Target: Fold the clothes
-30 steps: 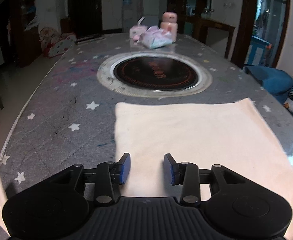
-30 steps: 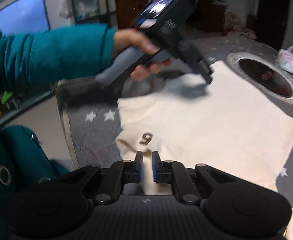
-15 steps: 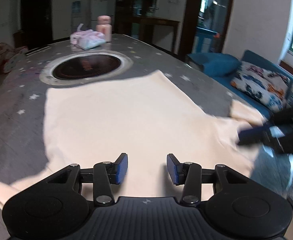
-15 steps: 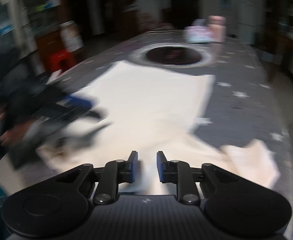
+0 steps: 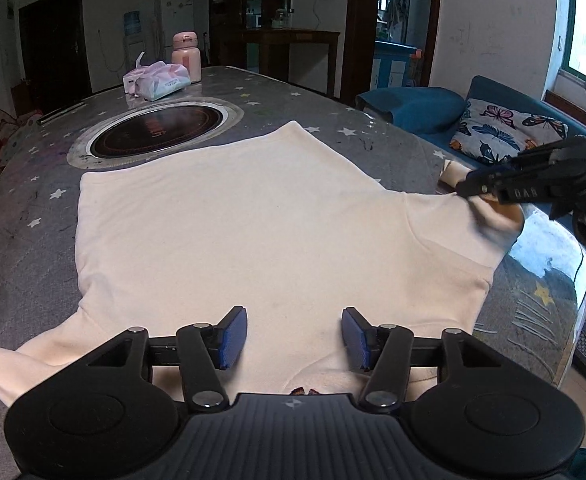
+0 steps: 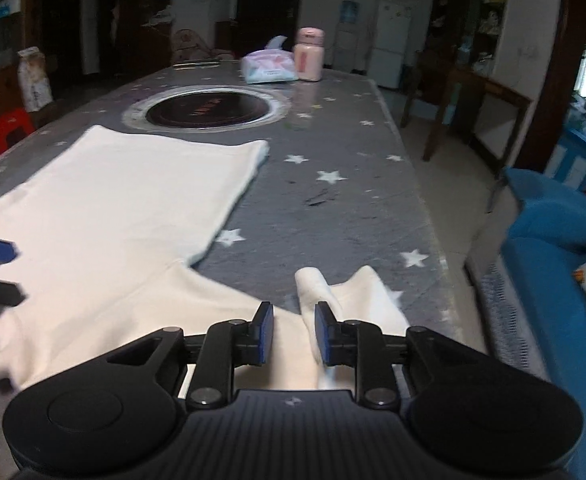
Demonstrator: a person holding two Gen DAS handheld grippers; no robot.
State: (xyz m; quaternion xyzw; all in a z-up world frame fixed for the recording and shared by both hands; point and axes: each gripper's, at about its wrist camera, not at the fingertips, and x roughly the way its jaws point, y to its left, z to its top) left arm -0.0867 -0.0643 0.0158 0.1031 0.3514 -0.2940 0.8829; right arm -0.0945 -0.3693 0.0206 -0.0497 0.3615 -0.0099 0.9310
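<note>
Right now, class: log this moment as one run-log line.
garment: cream shirt flat on table | left tongs: open above collar | right tongs: open around sleeve | fold: not started

Both tools are matte black plastic. The left gripper [image 5: 294, 338] has a ribbed, dark-grey housing at its base with a small pale four-point mark in the middle, flanked by two smooth round caps. Angled black link arms with silver screw heads run forward to its fingers [image 5: 233, 338], each faced with a blue pad. The right gripper [image 6: 291, 334] is built alike; seen from the side it bears pale lettering behind the fingers.
</note>
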